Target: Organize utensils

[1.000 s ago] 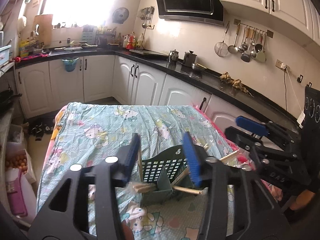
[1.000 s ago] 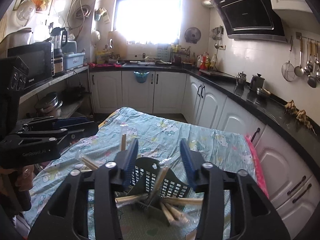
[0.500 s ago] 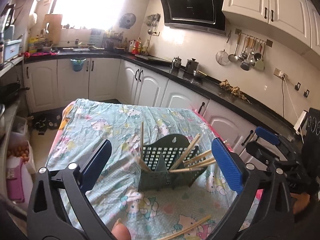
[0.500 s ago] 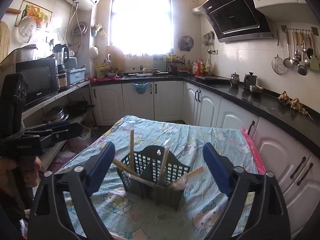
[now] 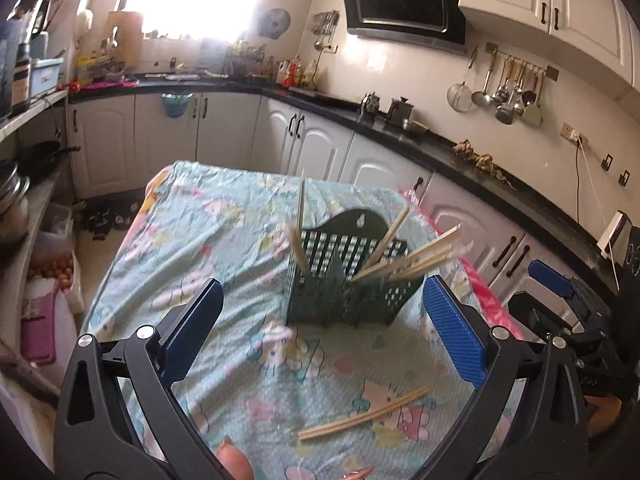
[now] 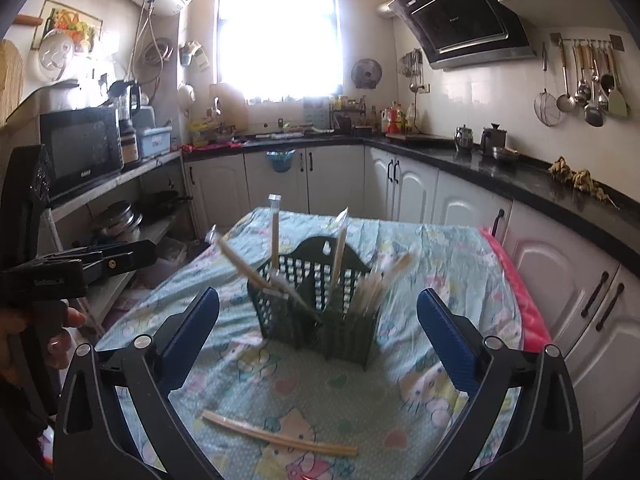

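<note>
Both grippers drawn back, basket (image 5: 344,280) holding blurred, probably wrapped chopsticks (image 5: 404,262)

Your left wrist view looks down along its fingers (image 5: 452,332) from the bench's (image 5: 224,216) near left; your right wrist view does likewise from the near right. Both sit close and share the green basket (image 5: 344,292), loose chopsticks (image 6: 280,434) and window wall.
</note>
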The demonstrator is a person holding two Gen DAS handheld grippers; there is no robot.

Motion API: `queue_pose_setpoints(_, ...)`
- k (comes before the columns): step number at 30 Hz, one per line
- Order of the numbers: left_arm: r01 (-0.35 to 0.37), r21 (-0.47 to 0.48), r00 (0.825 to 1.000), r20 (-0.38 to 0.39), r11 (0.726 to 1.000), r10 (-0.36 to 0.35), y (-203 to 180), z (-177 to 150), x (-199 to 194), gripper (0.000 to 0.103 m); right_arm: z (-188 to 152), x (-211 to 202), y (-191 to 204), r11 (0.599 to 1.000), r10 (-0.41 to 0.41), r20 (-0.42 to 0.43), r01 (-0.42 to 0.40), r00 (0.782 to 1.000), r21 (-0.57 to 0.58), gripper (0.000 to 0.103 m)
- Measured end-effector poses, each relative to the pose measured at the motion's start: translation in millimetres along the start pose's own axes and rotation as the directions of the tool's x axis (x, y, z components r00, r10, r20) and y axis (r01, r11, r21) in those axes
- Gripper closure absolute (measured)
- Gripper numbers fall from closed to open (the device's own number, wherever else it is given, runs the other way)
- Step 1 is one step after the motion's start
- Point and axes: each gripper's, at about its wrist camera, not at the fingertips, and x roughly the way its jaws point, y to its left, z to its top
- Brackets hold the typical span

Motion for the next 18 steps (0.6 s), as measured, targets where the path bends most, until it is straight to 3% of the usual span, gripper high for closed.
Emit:
queue_pose_setpoints(8, -0.035, -0.004, 0.999, -0.005, 0.999, 0.035, 5, -40, -2, 0.011, -37, -6, 12, 1.0, -0.017, -0.026, 0.017, 1.0, -0.024, 0.007)
queue_pose_setpoints(18, -0.078, 0.01, 0.996, 0.043, 0.997, 0.077, 2, -78, -6, 0.011, -75, -25, 8, 0.995, -0.096, 0.078, 0.096, 0.992, 0.002, 0.006)
